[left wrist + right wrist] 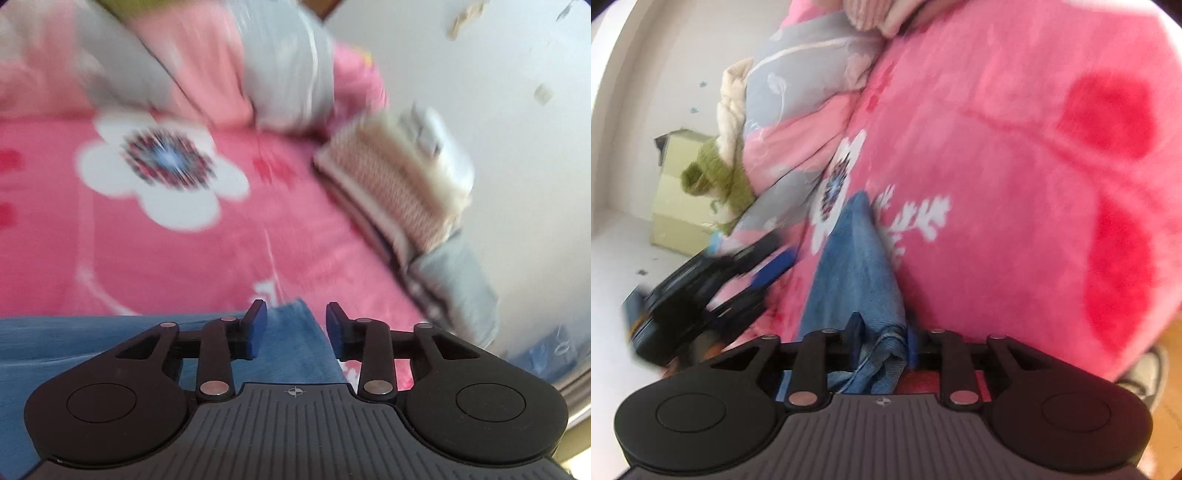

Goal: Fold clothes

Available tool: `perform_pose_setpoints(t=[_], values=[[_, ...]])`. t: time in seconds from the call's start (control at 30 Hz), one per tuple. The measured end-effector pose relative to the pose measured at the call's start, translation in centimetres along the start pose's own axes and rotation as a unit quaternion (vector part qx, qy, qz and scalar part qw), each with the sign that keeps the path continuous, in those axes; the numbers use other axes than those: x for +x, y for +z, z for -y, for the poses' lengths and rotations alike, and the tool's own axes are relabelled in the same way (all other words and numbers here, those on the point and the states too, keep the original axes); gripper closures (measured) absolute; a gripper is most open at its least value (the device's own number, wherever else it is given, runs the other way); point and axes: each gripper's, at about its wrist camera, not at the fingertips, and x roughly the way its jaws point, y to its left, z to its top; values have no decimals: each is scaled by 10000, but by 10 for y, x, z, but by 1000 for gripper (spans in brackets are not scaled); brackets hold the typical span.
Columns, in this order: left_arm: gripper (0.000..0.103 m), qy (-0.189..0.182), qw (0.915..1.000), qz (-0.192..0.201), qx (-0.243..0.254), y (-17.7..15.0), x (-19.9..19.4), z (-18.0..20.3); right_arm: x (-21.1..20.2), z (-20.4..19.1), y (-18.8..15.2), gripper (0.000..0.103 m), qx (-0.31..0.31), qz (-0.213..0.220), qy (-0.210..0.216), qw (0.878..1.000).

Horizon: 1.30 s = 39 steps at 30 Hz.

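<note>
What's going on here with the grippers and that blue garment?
A person is folding a blue denim garment on a pink flowered blanket. The right gripper is shut on a bunched end of the denim. The left gripper is open, with the fabric lying under its gap, not pinched. Both views are motion-blurred.

pink floral blanket (184,258) on bed, white wall (517,147), pale yellow box (679,192)
</note>
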Motion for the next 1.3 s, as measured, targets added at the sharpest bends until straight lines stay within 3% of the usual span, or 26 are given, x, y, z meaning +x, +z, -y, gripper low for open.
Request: perform_pose_setpoints(t=[0.17, 0.3, 0.4, 0.5, 0.67, 0.83, 0.9, 1.0, 1.1, 1.3], values=[[66, 659, 9971, 374, -7, -22, -90, -28, -34, -24, -13, 73, -571, 877, -921, 9902], [66, 1273, 9899, 623, -12, -42, -161, -52, -21, -68, -33, 73, -1211, 869, -776, 9858], [66, 1584, 9831, 896, -220, -64, -203, -72, 2, -109, -59, 73, -1869, 575, -502, 9794], [66, 1777, 9782, 1042, -263, -82, -215, -86, 33, -147, -88, 73, -2410, 116, -209, 9702], [66, 2097, 9687, 1284, -334, -112, -234, -108, 79, -195, -136, 74, -3395, -271, -141, 9401], [66, 2398, 9580, 1519, -398, -141, -253, -130, 106, -190, -169, 74, -4002, -241, -755, 9130], [66, 2334, 9593, 1550, -350, -143, -251, -132, 119, -175, -177, 75, -4133, -434, -987, 9042], [66, 2238, 9611, 1597, -277, -146, -248, -136, 120, -170, -186, 75, -4368, -308, -1027, 8931], [66, 2141, 9627, 1643, -204, -150, -244, -140, 119, -175, -189, 75, -4426, -314, -1140, 8889], [66, 1947, 9654, 1734, -58, -156, -238, -148, 113, -190, -191, 74, -4322, -281, -1211, 8932]])
